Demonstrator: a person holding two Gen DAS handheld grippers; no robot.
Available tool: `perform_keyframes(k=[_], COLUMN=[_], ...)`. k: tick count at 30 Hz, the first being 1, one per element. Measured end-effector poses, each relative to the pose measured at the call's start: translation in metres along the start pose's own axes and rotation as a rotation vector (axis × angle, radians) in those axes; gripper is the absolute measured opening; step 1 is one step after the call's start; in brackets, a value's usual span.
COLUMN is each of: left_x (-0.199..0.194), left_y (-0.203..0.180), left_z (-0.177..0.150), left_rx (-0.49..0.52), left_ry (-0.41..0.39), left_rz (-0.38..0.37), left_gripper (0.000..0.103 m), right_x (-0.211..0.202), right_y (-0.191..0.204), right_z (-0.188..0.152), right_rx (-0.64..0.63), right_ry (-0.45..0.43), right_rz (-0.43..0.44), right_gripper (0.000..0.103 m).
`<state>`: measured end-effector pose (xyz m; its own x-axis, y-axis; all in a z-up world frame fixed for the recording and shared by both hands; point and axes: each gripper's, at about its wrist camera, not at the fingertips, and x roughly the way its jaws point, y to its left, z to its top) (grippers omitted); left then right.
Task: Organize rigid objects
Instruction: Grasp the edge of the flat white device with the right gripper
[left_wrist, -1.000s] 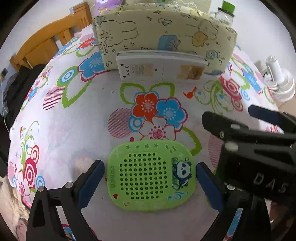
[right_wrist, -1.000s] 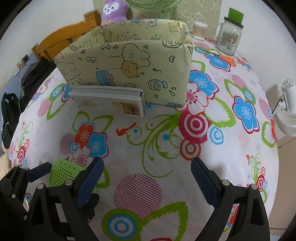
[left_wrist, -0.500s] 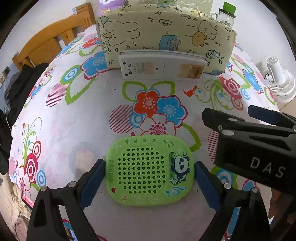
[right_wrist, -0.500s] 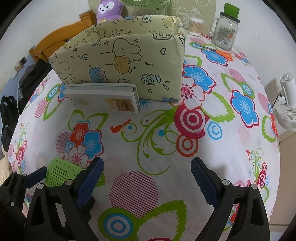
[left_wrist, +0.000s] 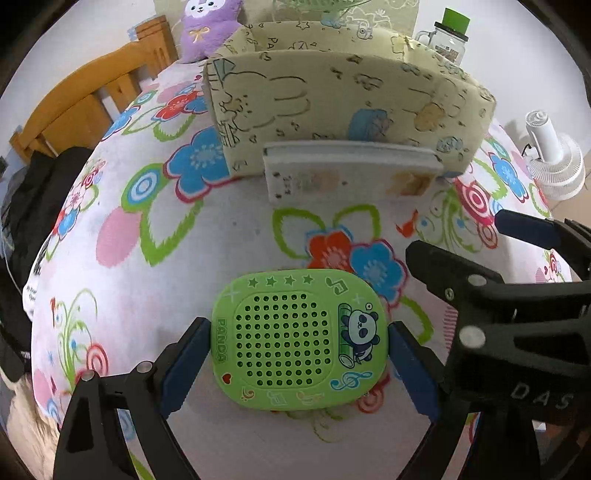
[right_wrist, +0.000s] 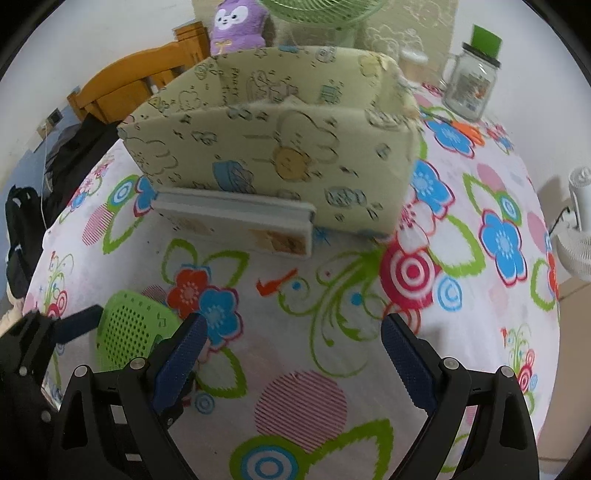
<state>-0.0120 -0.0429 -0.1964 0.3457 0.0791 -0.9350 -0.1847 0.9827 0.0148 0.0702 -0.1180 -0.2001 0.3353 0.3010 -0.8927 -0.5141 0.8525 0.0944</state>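
Panda-printed green case (left_wrist: 299, 341) sits between the blue pads of the left tool (left_wrist: 298, 354), both pads pressed against its short sides, so the left tool grips it; its jaws have just been closing, with the case between them; the case shows a grid of small holes, a row of stars along its far edge and the word PANDA down its left side; whether it touches the flowered cloth of the worktop (left_wrist: 155, 295) beneath it I cannot tell. Right tool (right_wrist: 293, 354) stands wide with nothing between its blue pads, only cloth showing below them; in the left wrist view its black frame fills the lower right corner, just beside the case. Farther back on the worktop lies a flat white box (left_wrist: 351, 173), pushed against the front wall of a cream fabric organiser (left_wrist: 343, 99) printed with rabbits and small cartoons; the organiser has at least two compartments divided by a sloping wall, and what they hold is hidden from both cameras. Behind it stand a purple plush toy (right_wrist: 238, 24), a green fan (right_wrist: 321, 11) and a glass jar with a green lid (right_wrist: 471, 83); a wooden chair (left_wrist: 88, 107) is at the far left edge, and a small white fan (left_wrist: 554, 158) is off to the right, beyond the worktop.
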Motion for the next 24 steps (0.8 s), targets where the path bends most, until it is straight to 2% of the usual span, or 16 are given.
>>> perform_keyframes(k=[2, 6, 9, 16, 24], left_x=[0.0, 0.003, 0.005, 0.012, 0.025], left_y=[0.007, 0.019, 0.025, 0.036, 0.051], left_z=[0.008, 0.016, 0.019, 0.03, 0.047], left_rx=[0.009, 0.031, 0.054, 0.081, 0.064], left_ry=[-0.003, -0.002, 0.004, 0.022, 0.04], left_rz=[-0.005, -0.017, -0.019, -0.04, -0.059], left_gripper=[0.095, 0.095, 0.095, 0.095, 0.095], right_x=[0.0, 0.004, 0.007, 0.012, 0.011], right_y=[0.006, 0.021, 0.028, 0.036, 0.03], right_z=[0.006, 0.019, 0.027, 0.038, 0.042], right_rx=[-0.023, -0.125, -0.168, -0.246, -0.259], right_ry=[-0.005, -0.017, -0.011, -0.014, 0.003], right_rz=[0.01, -0.006, 0.018, -0.009, -0.025], right_gripper=[0.096, 0.088, 0.083, 0.083, 0.078])
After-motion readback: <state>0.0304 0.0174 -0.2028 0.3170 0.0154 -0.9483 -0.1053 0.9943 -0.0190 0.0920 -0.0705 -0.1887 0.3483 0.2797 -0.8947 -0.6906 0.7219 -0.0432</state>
